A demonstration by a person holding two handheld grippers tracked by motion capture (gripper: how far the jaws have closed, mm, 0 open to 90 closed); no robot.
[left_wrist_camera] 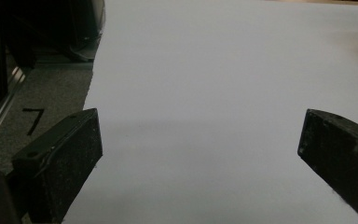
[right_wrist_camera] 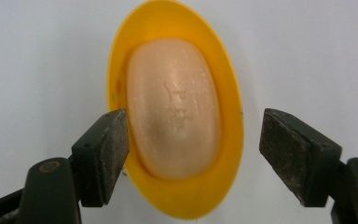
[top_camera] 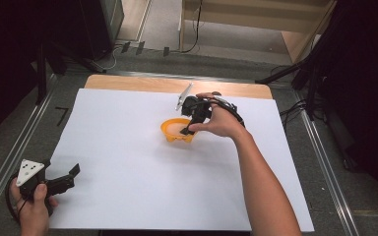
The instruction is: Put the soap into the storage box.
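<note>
A pale, oval bar of soap (right_wrist_camera: 175,107) lies in a yellow oval dish (right_wrist_camera: 230,140) on the white sheet, right of the table's centre (top_camera: 177,132). My right gripper (right_wrist_camera: 196,149) points down over the dish, and its jaws stand apart on either side of the soap. One pad (right_wrist_camera: 105,154) sits close to the soap's edge while the other pad (right_wrist_camera: 291,151) is well off it, beyond the dish rim. In the high view the right gripper (top_camera: 188,129) hangs over the dish. My left gripper (top_camera: 71,177) rests at the near left corner, open with nothing between its jaws (left_wrist_camera: 200,154).
A white sheet (top_camera: 128,162) covers most of the wooden table (top_camera: 128,82), which shows as a strip at the far edge. Metal rails (top_camera: 325,167) run along both sides. Dark stands and cables (top_camera: 295,105) crowd the back right.
</note>
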